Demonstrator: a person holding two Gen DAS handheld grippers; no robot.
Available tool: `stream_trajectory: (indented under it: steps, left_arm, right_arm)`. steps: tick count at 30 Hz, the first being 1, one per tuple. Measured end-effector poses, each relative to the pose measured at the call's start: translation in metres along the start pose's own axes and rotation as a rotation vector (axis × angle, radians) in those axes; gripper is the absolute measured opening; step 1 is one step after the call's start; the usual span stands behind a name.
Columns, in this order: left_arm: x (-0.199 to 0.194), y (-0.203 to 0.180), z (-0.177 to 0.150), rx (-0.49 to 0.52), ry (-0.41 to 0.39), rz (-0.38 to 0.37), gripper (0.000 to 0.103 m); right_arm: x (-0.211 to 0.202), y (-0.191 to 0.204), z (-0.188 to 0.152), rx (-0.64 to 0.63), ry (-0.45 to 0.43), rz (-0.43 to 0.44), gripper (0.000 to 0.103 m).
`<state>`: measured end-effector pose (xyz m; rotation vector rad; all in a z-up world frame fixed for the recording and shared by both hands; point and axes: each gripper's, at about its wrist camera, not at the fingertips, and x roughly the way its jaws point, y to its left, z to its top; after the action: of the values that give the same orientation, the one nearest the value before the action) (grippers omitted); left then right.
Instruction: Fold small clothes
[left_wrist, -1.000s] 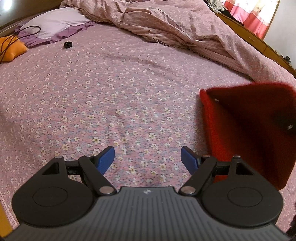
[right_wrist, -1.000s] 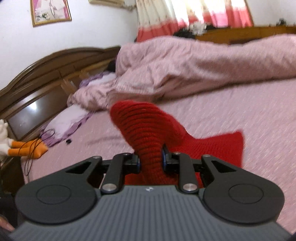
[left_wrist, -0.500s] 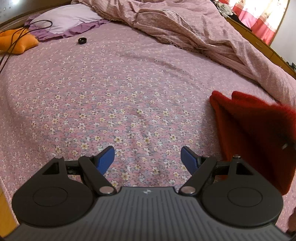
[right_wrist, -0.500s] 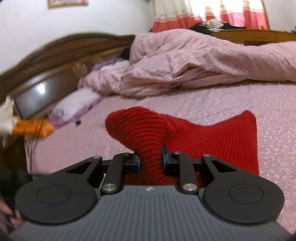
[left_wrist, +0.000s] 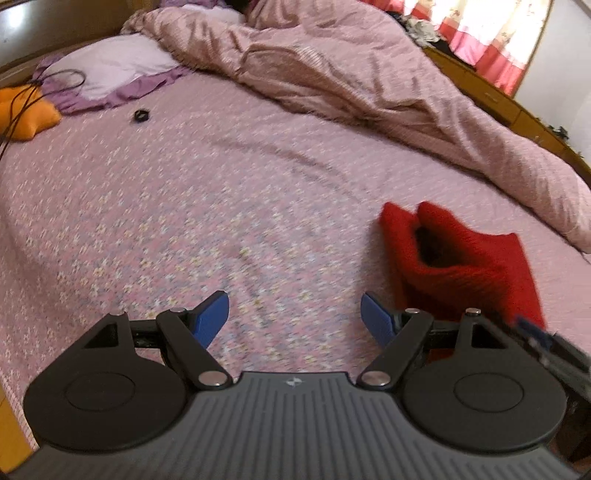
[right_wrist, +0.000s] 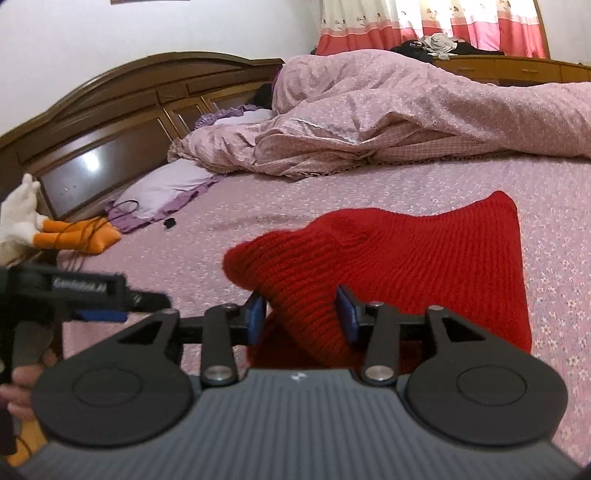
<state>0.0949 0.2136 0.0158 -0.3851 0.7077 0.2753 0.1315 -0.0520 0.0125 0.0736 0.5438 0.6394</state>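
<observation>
The right gripper (right_wrist: 301, 319) has lowered the red ribbed knitted garment (right_wrist: 424, 258) onto the pink floral bedsheet (left_wrist: 184, 206), pads loosened around a bunched fold, while the left gripper (left_wrist: 293, 317), spread and empty, hovers just left of it.

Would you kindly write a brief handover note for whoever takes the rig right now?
Left gripper: open, empty, hovering over the bedsheet.
Right gripper: jaws parted around a bunched fold of the red knit, pads not visibly pressing it.
Knit lies on the sheet to the left gripper's right, humped, with an open pocket.
Done: partly folded over.
Left: flatten and square up the fold.
</observation>
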Motion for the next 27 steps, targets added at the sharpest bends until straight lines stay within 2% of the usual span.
stream_trajectory:
  steps: [8,13,17,20,23,27]
  left_arm:
    - [-0.021,-0.034,0.015,0.048,-0.054,-0.085,0.082]
    - [-0.024,-0.061,0.020,0.091,-0.064,-0.158,0.082]
    - [-0.013,-0.083,0.020,0.133,-0.061,-0.201,0.082]
    - [-0.002,-0.098,0.017,0.160,-0.055,-0.264,0.082]
    - [0.011,-0.109,0.013,0.180,-0.041,-0.281,0.080]
    - [0.029,-0.116,0.006,0.200,-0.026,-0.259,0.067]
  right_arm:
    - [-0.035,-0.017,0.003,0.114,-0.022,0.054,0.048]
    - [-0.055,-0.036,0.004,0.191,-0.065,0.017,0.049]
    - [-0.063,-0.051,0.001,0.242,-0.088,-0.035,0.051]
    - [-0.066,-0.063,-0.004,0.291,-0.092,-0.071,0.053]
    - [-0.065,-0.075,-0.008,0.332,-0.090,-0.104,0.053]
    - [-0.062,-0.089,-0.015,0.382,-0.079,-0.133,0.053]
